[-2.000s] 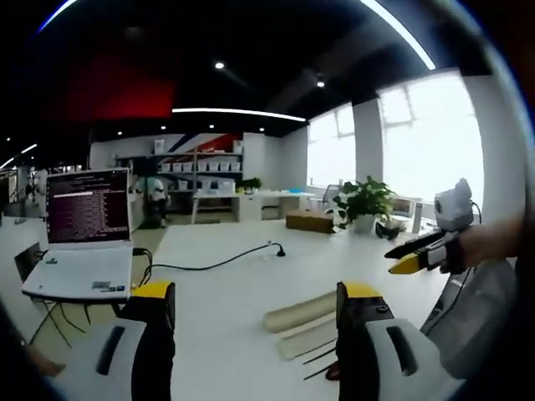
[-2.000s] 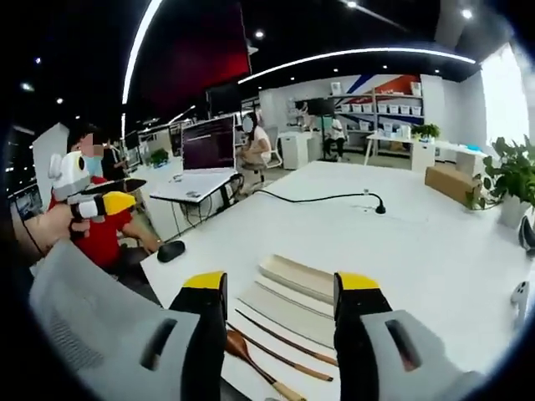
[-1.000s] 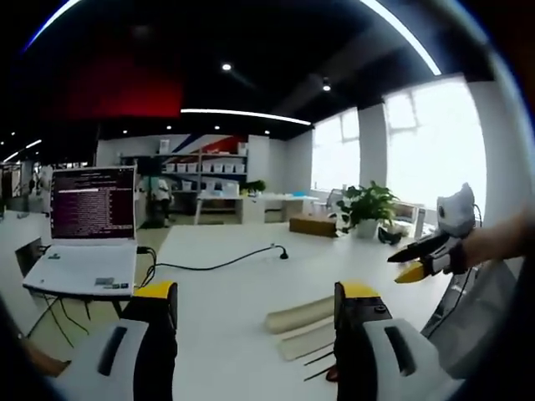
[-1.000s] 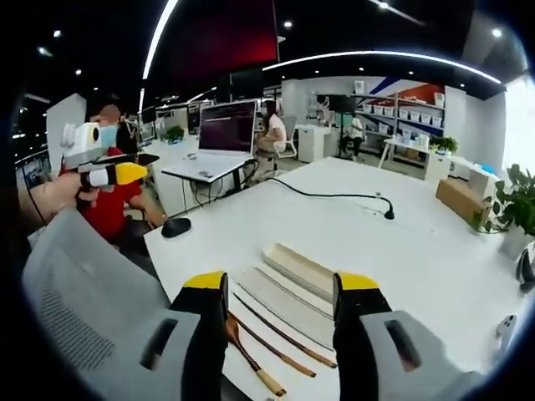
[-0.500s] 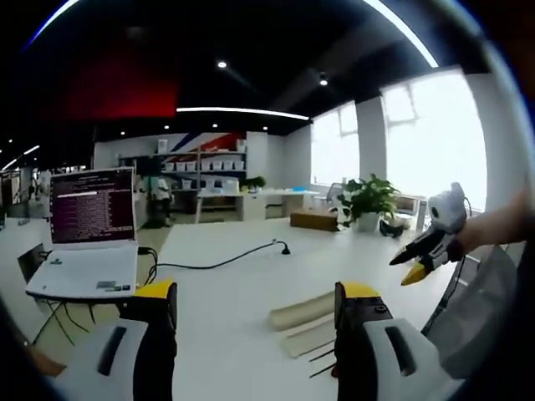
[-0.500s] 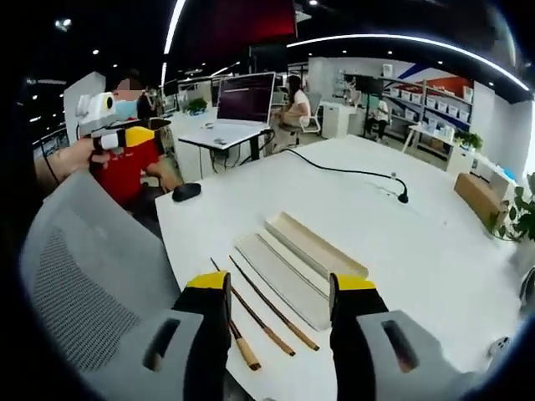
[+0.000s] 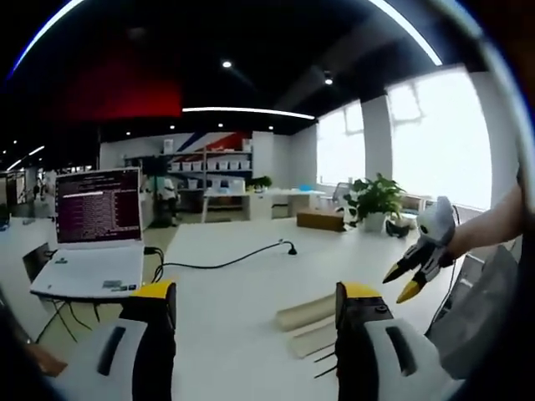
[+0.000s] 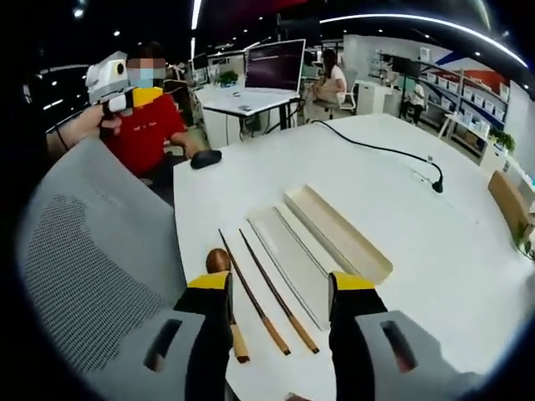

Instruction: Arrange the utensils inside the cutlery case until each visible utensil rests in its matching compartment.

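Between the spread jaws of the right hand-held gripper, which clamp on nothing, two dark chopsticks lie side by side on the white surface, running away from the jaws. Just off its left jaw lies a wooden spoon, bowl at the far end, its handle partly hidden by that jaw. Ahead of the right jaw sit the two pale halves of the cutlery case, flat, parallel and empty; the farther one is a shallow tray. Beyond them a black cable crosses the surface, and a black mouse rests near its far-left edge. A grey mesh chair back stands to the left.

Ahead of the left hand-held gripper, its jaws likewise apart and empty, the case halves lie just inside its right jaw, with chopstick tips beside them. Farther left sits an open laptop; far right, potted plants.
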Tool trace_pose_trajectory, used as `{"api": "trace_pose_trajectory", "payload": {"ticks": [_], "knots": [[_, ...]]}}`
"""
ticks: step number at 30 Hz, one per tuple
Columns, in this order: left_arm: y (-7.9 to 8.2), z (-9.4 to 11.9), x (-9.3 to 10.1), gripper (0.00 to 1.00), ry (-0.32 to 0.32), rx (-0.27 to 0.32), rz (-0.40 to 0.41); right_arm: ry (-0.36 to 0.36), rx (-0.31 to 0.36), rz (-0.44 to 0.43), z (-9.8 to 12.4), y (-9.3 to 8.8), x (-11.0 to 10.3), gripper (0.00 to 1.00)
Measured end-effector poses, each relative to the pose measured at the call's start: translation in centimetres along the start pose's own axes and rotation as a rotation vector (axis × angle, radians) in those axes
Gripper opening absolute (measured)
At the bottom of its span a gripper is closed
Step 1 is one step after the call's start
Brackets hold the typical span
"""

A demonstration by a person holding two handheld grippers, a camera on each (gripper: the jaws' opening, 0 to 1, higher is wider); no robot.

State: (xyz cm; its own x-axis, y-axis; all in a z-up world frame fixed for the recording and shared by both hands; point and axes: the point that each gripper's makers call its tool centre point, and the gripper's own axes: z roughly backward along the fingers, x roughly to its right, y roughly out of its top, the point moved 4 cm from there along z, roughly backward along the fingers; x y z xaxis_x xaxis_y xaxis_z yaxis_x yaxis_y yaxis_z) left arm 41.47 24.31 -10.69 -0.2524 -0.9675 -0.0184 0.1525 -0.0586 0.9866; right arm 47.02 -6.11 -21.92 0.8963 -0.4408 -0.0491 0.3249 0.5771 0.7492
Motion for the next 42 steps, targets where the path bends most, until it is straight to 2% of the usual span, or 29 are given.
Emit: {"api": "trace_pose_trajectory", "payload": {"ticks": [3, 6, 11, 14, 16, 17, 19, 20, 23, 26, 28, 29, 31, 34, 35, 37, 40, 42], "knots": [[0.0, 0.0, 0.1, 0.8, -0.003, -0.004, -0.004, 0.021, -0.028, 0.011, -0.8, -0.2, 0.0, 0.39], [-0.2, -0.1, -0.1, 0.8, 0.002, -0.014, -0.005, 0.086, -0.061, 0.026, -1.5, -0.1, -0.5, 0.4], [-0.3, 0.0, 0.0, 0.79, 0.004, -0.023, -0.024, 0.116, -0.113, 0.072, -2.5, -0.5, -0.7, 0.4], [-0.5, 0.0, 0.2, 0.73, -0.017, -0.035, -0.009, 0.139, -0.155, 0.094, -3.3, -1.1, -1.0, 0.39], [-0.6, -0.1, 0.4, 0.72, -0.02, -0.046, -0.031, 0.15, -0.175, 0.094, -3.9, -1.4, -1.2, 0.38], [-0.5, -0.1, 0.4, 0.74, -0.019, -0.043, -0.042, 0.176, -0.179, 0.108, -4.1, -1.4, -1.4, 0.36], [0.4, 0.0, 0.4, 0.79, -0.007, 0.017, -0.09, 0.205, -0.156, 0.122, -4.2, -1.2, -1.9, 0.34], [0.4, 0.1, 0.5, 0.79, -0.011, 0.017, -0.081, 0.208, -0.153, 0.118, -4.3, -1.1, -2.0, 0.34], [-0.3, -0.1, 0.4, 0.78, -0.014, -0.028, -0.072, 0.196, -0.177, 0.118, -5.1, -1.6, -1.6, 0.33], [-0.2, -0.1, 0.3, 0.79, -0.009, -0.016, -0.074, 0.193, -0.198, 0.136, -5.9, -1.8, -1.4, 0.33], [-0.3, -0.1, 0.3, 0.79, -0.012, -0.026, -0.073, 0.223, -0.209, 0.158, -6.3, -1.9, -1.7, 0.27], [-0.5, -0.1, 0.2, 0.79, -0.013, -0.032, -0.076, 0.249, -0.198, 0.205, -6.6, -1.8, -2.0, 0.25], [-0.6, -0.2, 0.5, 0.77, -0.025, -0.043, -0.069, 0.25, -0.214, 0.204, -7.1, -2.1, -2.2, 0.26], [-0.6, 0.1, 0.4, 0.63, -0.026, -0.057, -0.076, 0.255, -0.237, 0.217, -7.6, -2.5, -2.1, 0.26], [-0.7, 0.1, 0.3, 0.61, -0.023, -0.066, -0.082, 0.255, -0.242, 0.22, -7.8, -2.7, -2.1, 0.27], [-1.1, -0.1, 0.4, 0.64, -0.033, -0.086, -0.054, 0.255, -0.251, 0.225, -8.0, -3.0, -2.0, 0.27], [-0.9, -0.1, 0.5, 0.65, -0.032, -0.073, -0.052, 0.257, -0.274, 0.236, -8.2, -3.4, -1.8, 0.26], [-1.1, -0.2, 0.5, 0.66, -0.036, -0.083, -0.047, 0.282, -0.245, 0.257, -8.3, -3.3, -2.1, 0.25]]}}
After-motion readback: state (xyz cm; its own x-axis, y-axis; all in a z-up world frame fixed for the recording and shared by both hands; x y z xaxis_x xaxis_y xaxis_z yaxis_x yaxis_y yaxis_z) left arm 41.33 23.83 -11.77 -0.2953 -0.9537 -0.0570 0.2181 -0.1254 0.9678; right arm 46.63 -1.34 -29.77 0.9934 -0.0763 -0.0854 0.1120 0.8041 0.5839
